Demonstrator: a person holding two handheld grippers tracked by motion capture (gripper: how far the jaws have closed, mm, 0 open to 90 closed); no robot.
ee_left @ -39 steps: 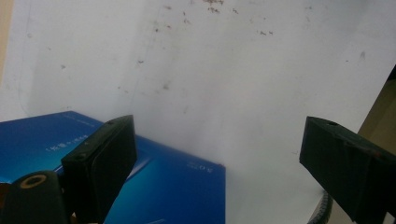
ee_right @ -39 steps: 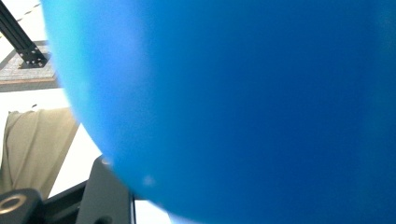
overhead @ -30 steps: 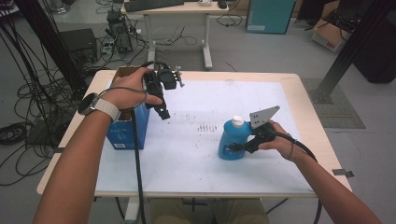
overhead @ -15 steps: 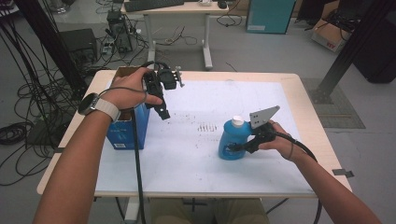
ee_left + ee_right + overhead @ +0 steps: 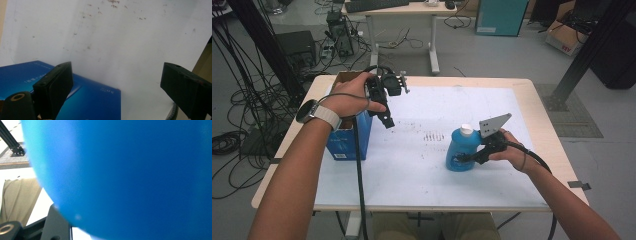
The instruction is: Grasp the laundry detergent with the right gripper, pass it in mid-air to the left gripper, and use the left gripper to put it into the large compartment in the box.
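Nothing has shifted since the earlier frames: both hands and both things sit where they were. Nearest, toward the right of the tabletop (image 5: 422, 170), the right gripper (image 5: 468, 157) is set against the lower side of the blue bottle (image 5: 460, 150), which stands upright with its white cap (image 5: 466, 130) on top, so its long axis runs vertical. In the right gripper view the bottle's blue wall (image 5: 130, 177) swells right up against the camera with one black finger (image 5: 58, 225) showing beneath it; the fingers look pressed around the bottle's body, though the far finger is hidden. The approach is from the right, level with the tabletop, across the bottle's axis. Farther back on the left, the left gripper (image 5: 384, 117) hangs above the tabletop with its fingers (image 5: 53, 87) spread wide and nothing between them, pointing down just beside the near right corner of the blue box (image 5: 349, 140), which stands at the left edge of the white sheet. The right hand is plainly the one on the bottle; the left is well apart from it. Any lift would likely be straight up along the bottle's axis, and the bottle lies to the right and nearer from the idle left fingers.
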